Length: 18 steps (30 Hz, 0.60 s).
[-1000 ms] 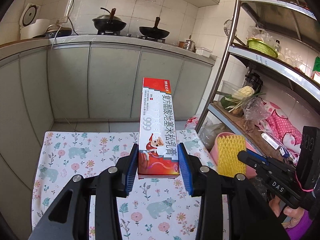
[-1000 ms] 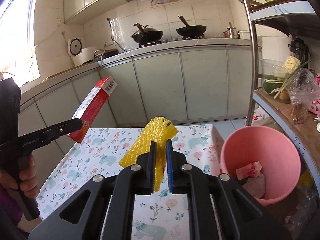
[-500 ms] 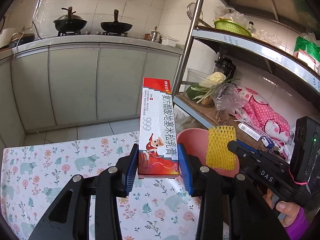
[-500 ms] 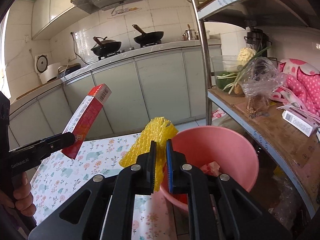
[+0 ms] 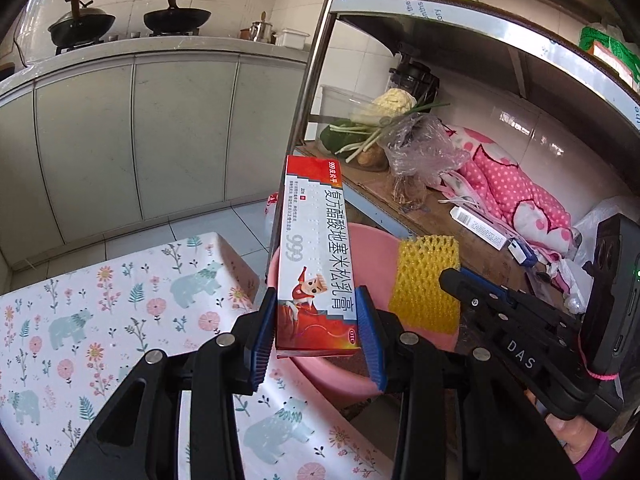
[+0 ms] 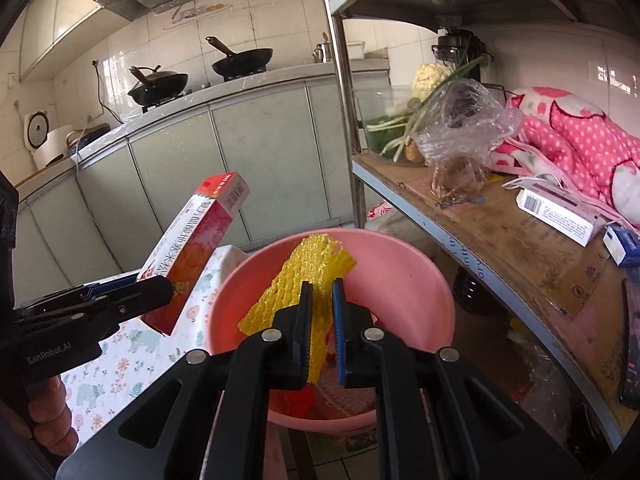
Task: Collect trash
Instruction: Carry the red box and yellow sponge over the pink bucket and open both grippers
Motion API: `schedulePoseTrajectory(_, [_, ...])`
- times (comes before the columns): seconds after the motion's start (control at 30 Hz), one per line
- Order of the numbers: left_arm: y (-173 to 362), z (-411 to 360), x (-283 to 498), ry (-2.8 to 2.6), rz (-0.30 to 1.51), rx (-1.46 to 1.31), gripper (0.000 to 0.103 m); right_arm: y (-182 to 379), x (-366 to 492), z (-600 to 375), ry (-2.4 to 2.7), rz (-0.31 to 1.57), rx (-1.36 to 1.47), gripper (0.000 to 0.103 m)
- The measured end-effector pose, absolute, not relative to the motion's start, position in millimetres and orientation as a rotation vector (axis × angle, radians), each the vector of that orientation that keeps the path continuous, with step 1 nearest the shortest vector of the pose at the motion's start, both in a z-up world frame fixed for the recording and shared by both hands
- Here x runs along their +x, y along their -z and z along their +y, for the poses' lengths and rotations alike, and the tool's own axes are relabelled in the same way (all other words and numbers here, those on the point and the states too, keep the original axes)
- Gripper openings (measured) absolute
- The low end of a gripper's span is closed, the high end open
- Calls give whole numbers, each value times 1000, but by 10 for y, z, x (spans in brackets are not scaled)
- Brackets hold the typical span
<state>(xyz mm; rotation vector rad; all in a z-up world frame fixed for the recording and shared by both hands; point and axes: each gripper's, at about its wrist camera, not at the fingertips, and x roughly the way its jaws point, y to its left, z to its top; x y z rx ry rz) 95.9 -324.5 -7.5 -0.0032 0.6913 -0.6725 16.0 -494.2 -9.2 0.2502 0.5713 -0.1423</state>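
My left gripper (image 5: 318,334) is shut on a red and white ointment box (image 5: 316,256), held upright over the near edge of the pink trash bin (image 5: 368,248). The box (image 6: 196,252) and left gripper (image 6: 160,292) also show in the right wrist view, left of the bin. My right gripper (image 6: 320,320) holds a yellow foam net (image 6: 304,276) directly above the pink bin (image 6: 400,276); its jaws stand slightly apart around the net. The net (image 5: 424,280) and right gripper (image 5: 452,280) show at right in the left wrist view. Some trash lies in the bin's bottom.
A table with a floral cloth (image 5: 120,312) stands left of the bin. A metal shelf rack (image 6: 500,240) stands at right, with a bagged item (image 6: 456,136), vegetables, a pink blanket (image 6: 572,132) and a white box (image 6: 560,212). Kitchen cabinets (image 5: 160,132) run behind.
Both grippers have moved right, from over the table to the pink bin. The net now hangs over the bin's inside, and the right jaws stand a little wider.
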Motion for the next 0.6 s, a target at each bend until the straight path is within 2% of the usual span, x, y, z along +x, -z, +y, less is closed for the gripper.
schedulePoseTrajectory(0.53, [505, -3763, 1139, 691, 783, 70, 39, 371, 265, -5047, 199, 633, 223, 11])
schedulePoseTrajectory(0.6, [526, -3794, 1148, 693, 790, 75, 39, 389, 279, -5059, 203, 647, 223, 18])
